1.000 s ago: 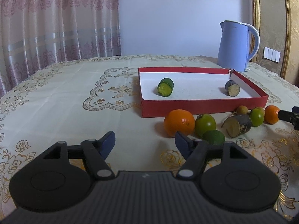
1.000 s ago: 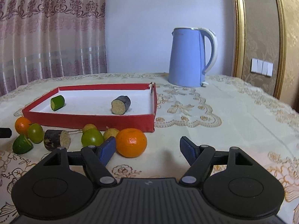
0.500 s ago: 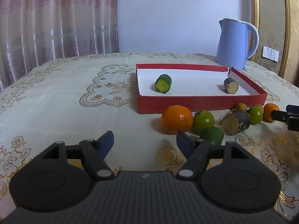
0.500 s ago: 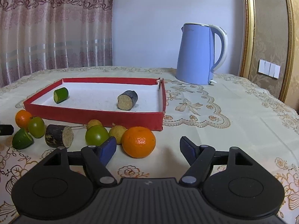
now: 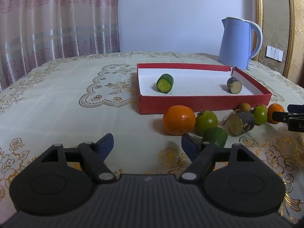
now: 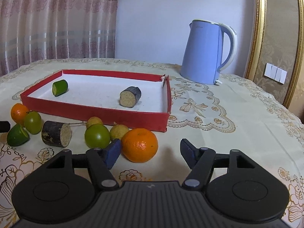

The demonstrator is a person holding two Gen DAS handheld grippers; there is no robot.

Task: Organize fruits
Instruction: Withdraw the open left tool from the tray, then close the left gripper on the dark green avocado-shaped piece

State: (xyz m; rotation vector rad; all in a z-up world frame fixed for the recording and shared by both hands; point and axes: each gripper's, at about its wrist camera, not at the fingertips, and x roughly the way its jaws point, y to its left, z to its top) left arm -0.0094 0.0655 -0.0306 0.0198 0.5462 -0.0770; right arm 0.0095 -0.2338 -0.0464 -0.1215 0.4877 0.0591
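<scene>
A red box (image 5: 205, 104) with a white floor holds a green cucumber piece (image 5: 165, 83) and a dark cane piece (image 5: 234, 85). In front of it lie a large orange (image 5: 179, 120), a green fruit (image 5: 206, 120), a lime half (image 5: 215, 136), a cane stub (image 5: 239, 121) and a small orange (image 5: 275, 110). My left gripper (image 5: 147, 145) hovers short of them, jaws opening, nothing between them. My right gripper (image 6: 150, 151) has an orange (image 6: 139, 145) between its closing fingers, near the left finger (image 6: 113, 150); the right one stands apart.
A blue kettle (image 6: 207, 53) stands behind the box's right corner. Two longans (image 6: 118, 131) and green fruits (image 6: 96, 135) crowd beside the orange. The embroidered tablecloth (image 5: 66, 98) spreads left of the box; curtains and a wall close the back.
The right view has rolled and closed in on the orange, which now sits between narrower fingers. The left fingers have spread a little wider; that hand stayed put.
</scene>
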